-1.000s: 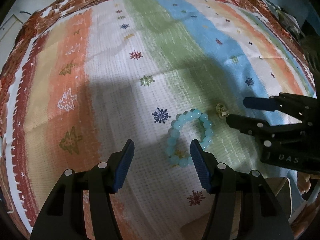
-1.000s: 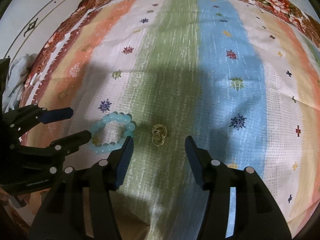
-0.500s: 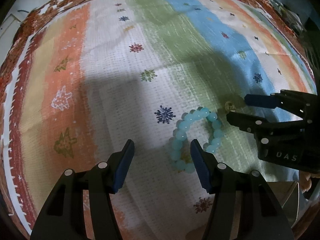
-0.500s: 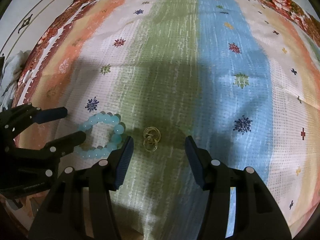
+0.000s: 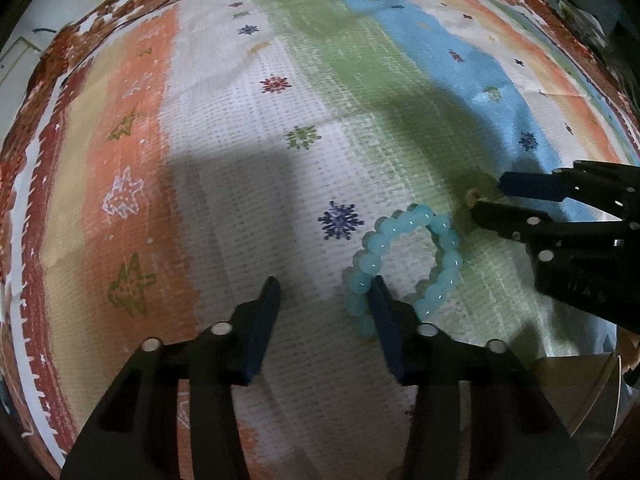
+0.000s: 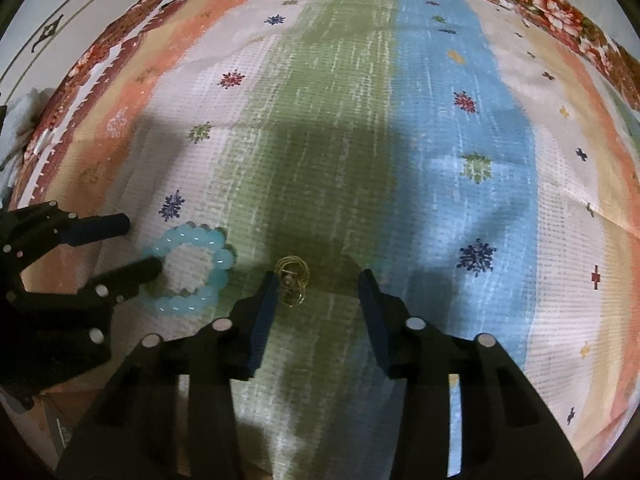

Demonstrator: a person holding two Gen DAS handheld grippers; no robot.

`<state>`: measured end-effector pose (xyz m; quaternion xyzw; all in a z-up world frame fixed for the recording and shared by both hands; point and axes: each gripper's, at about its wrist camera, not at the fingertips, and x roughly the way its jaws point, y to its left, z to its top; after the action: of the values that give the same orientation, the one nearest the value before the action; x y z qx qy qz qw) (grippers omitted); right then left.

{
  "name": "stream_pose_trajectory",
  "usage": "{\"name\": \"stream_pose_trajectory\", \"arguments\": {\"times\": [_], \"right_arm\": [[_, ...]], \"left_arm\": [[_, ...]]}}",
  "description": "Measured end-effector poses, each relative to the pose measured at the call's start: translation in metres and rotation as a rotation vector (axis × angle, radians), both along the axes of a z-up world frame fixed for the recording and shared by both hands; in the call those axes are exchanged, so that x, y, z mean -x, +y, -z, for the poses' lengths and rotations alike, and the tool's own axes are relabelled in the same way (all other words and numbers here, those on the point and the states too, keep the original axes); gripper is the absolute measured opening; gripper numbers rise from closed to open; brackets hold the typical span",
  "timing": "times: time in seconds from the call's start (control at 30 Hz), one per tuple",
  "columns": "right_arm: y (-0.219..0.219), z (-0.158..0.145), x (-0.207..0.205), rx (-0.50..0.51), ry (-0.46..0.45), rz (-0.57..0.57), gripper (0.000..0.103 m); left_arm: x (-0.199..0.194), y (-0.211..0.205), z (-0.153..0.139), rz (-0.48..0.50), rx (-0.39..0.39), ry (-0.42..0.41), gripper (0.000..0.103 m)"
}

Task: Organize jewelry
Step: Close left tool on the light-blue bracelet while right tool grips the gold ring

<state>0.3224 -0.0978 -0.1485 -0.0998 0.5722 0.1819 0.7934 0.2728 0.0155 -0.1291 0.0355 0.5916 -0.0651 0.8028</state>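
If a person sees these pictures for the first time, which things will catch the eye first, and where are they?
First comes the pale blue bead bracelet, glowing on the striped cloth low in both views. The left gripper is closing with one finger over the bracelet's rim. Beside the bracelet lie small gold rings, between the closing fingers of the right gripper, close to its left finger.

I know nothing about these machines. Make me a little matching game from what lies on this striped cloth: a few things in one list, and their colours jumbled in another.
Things:
1. bead bracelet
2. small earrings
3. claw pads
4. snowflake print beside the bracelet

Colours:
A. gold
B. dark navy print
C. pale turquoise
D. blue

Pairs: 1-C, 2-A, 3-D, 4-B
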Motion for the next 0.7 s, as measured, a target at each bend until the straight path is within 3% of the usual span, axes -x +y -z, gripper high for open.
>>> {"name": "stream_pose_trajectory", "arguments": {"times": [0.03, 0.07, 0.7], "right_arm": [[0.000, 0.000, 0.000, 0.001, -0.004, -0.002, 0.030], [-0.001, 0.000, -0.001, -0.008, 0.000, -0.002, 0.016], [0.001, -0.017, 0.010, -0.025, -0.051, -0.030, 0.014]], "left_arm": [[0.000, 0.002, 0.000, -0.010, -0.008, -0.006, 0.024], [-0.001, 0.004, 0.000, -0.019, -0.015, -0.006, 0.011], [0.004, 0.009, -0.020, -0.037, 0.018, -0.048, 0.011]]}}
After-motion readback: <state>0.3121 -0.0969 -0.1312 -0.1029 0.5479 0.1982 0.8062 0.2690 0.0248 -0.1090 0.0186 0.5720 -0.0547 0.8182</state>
